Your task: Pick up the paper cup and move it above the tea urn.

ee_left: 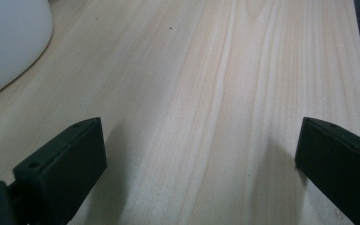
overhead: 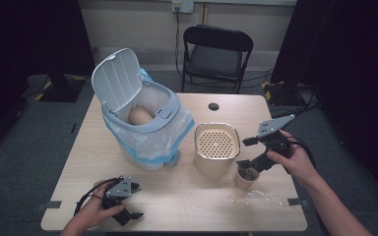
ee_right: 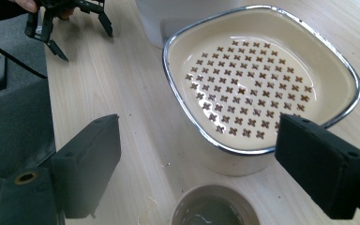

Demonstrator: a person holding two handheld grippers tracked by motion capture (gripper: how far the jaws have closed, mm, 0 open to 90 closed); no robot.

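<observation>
Right gripper [ee_right: 197, 154] jaws wide apart, nothing clamped, hovering over paper cup [ee_right: 214, 208]; cup cut off by bottom edge, contents murky. Cup stands just beside perforated cream container [ee_right: 262, 75], on person's side of it. Left gripper [overhead: 130, 201] open, empty, well apart from container, over bare table [ee_left: 206, 93].

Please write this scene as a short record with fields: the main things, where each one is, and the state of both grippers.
surface: wooden table
bin: white bin at back left, lid up, plastic liner inside, a tan object in it
strainer container: cream container with perforated insert, centre right of the table
cup: small paper cup with dark contents, just right of the container's near side
right gripper: right gripper open, jaws above the cup, not gripping it
left gripper: left gripper open, near the front left edge, nothing between its jaws
spill: small wet marks in front of the cup
</observation>
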